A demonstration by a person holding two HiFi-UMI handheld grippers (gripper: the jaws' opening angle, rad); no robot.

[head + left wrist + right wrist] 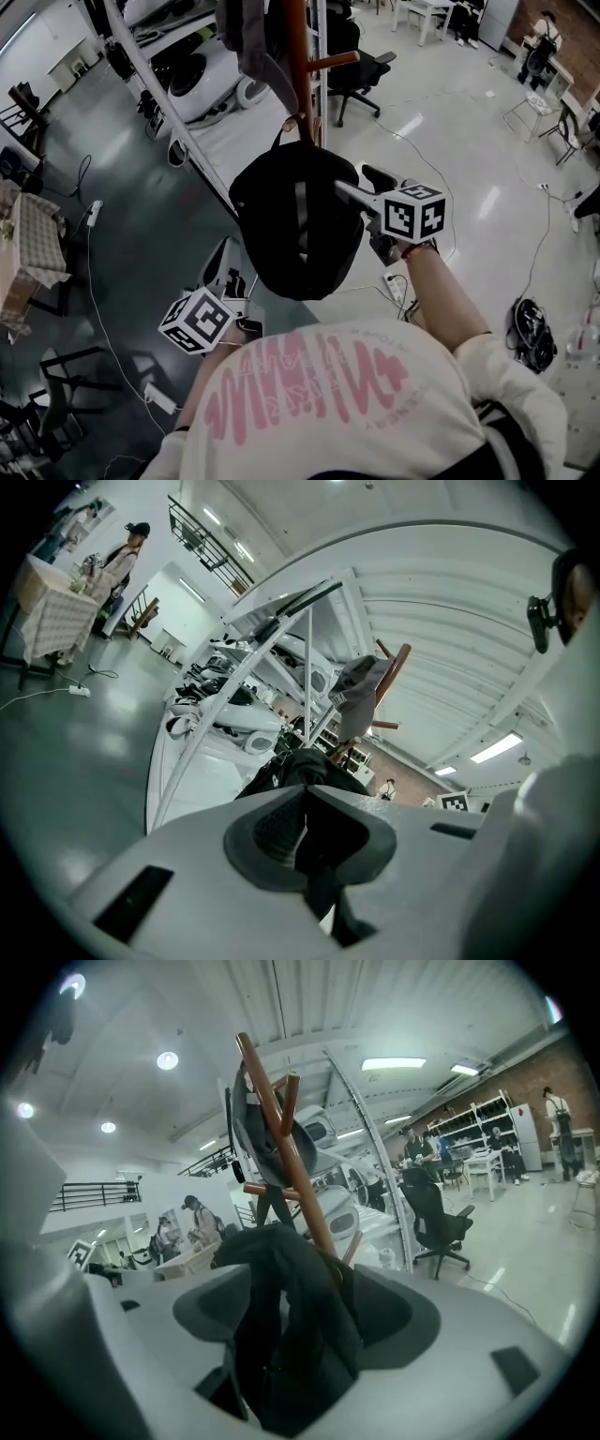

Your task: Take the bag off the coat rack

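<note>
Big workshop hall, glossy grey floor [131,206], white racking [161,94]. Red-brown coat rack [298,56] holds the black rounded bag [281,225] by its top loop. Right gripper [305,1288] wide, bag fabric between. Left gripper [306,789] closed, empty.

No text reads clearly. The white shirt [375,431] carries large pink lettering [300,389], upside down and warped, too unclear to make out; the smaller pink lines beside it blur.
</note>
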